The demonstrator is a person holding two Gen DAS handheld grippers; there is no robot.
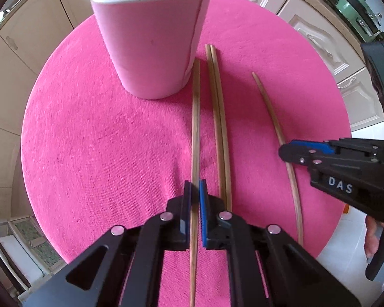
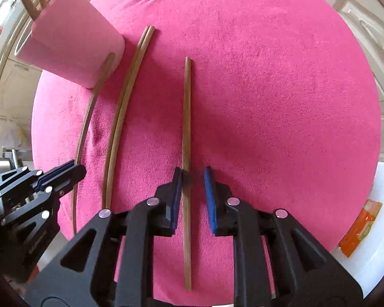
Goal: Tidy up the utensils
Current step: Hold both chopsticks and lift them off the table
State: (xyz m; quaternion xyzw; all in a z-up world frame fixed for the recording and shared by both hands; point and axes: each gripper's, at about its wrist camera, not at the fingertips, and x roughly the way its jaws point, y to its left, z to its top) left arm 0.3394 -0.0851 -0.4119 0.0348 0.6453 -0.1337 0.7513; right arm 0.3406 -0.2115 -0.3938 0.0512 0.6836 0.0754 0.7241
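Note:
Several wooden chopsticks lie on a round pink mat. My left gripper is shut on the leftmost chopstick, whose far end reaches the side of a pink cup that holds more chopsticks. A pair of chopsticks lies just to its right. My right gripper straddles the single rightmost chopstick. Its left pad touches the stick and its right pad stands clear, so it is open. The right wrist view also shows the left gripper, the pair and the cup.
The mat covers a small round top with a white surface past its near right edge, where an orange packet lies. Cream cabinets ring the far side. A person's hand grips the right tool's handle.

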